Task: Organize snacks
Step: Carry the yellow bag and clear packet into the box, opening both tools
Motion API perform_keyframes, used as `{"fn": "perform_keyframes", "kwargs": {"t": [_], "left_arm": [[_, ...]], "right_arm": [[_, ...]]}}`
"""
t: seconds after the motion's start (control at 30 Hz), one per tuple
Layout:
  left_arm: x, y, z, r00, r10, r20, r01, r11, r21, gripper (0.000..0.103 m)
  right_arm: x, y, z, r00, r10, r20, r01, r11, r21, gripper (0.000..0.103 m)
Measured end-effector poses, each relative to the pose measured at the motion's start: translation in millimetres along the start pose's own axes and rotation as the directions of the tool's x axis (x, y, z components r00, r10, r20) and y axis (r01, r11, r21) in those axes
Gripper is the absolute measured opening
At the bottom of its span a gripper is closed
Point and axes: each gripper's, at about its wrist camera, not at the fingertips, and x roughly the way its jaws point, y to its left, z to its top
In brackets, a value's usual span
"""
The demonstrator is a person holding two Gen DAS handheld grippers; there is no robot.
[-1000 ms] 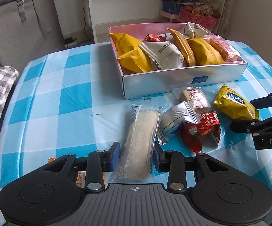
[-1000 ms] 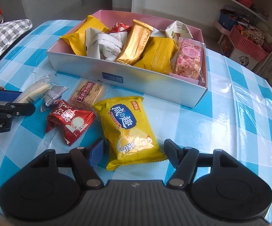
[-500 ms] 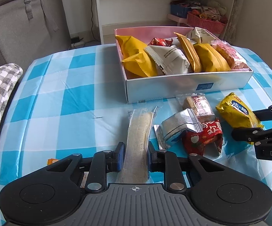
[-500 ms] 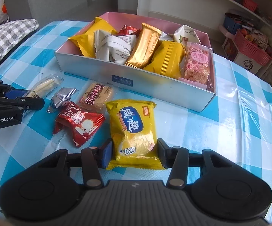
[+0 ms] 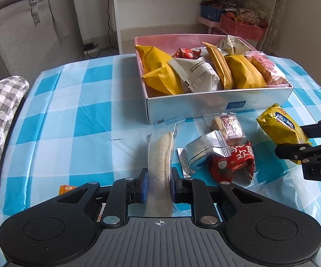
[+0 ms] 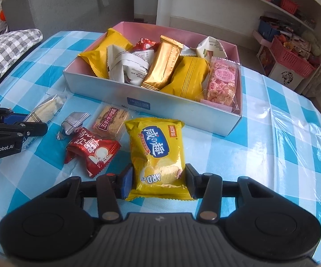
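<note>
Left gripper (image 5: 159,185) clamped on near end of long clear-wrapped wafer bar (image 5: 160,155), bar stretched toward white box (image 5: 218,105). Right gripper (image 6: 158,183) pinched lower end of yellow chip bag (image 6: 158,153), just short of box front wall. Both looked light; bar probably brittle, film slick, so hold mid-body, gently. Bag puffy, crushable, better squeezed at edges. Bag read "ARD", blue Chinese logo. Gripper bodies read "GenRobot.AI", "DAS". Red packet (image 6: 91,153), silver packet (image 6: 73,122) loose on checked cloth (image 6: 271,138).

Left gripper (image 5: 159,187): black linkage arms, blue pads, silver pivot screws, ribbed grey body, seemingly matte.
</note>
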Motion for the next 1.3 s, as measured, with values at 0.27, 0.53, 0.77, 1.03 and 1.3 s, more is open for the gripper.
{"fn": "perform_keyframes", "kwargs": {"t": [0.27, 0.53, 0.77, 1.03, 1.3], "left_arm": [[-18, -1, 5, 0.999, -0.005, 0.045, 0.005, 1.0, 0.008, 0.017], [-32, -3, 19, 0.995, -0.015, 0.099, 0.017, 1.0, -0.015, 0.017], [-28, -9, 46, 0.991, -0.019, 0.133, 0.022, 1.0, -0.019, 0.017], [-2, -14, 100, 0.984, -0.032, 0.177, 0.028, 0.999, 0.026, 0.017], [44, -20, 146, 0.986, -0.013, 0.166, 0.002, 0.998, 0.066, 0.017]], "right_arm": [[-16, -1, 5, 0.999, 0.011, 0.045, -0.012, 1.0, 0.016, 0.044], [-32, -7, 17, 0.994, 0.035, 0.108, -0.041, 0.997, 0.06, 0.044], [-33, -23, 41, 0.989, 0.049, 0.142, -0.067, 0.989, 0.131, 0.044], [-12, -32, 76, 0.985, 0.048, 0.164, -0.072, 0.987, 0.143, 0.044], [15, -45, 101, 0.984, 0.049, 0.171, -0.079, 0.982, 0.171, 0.044]]}}
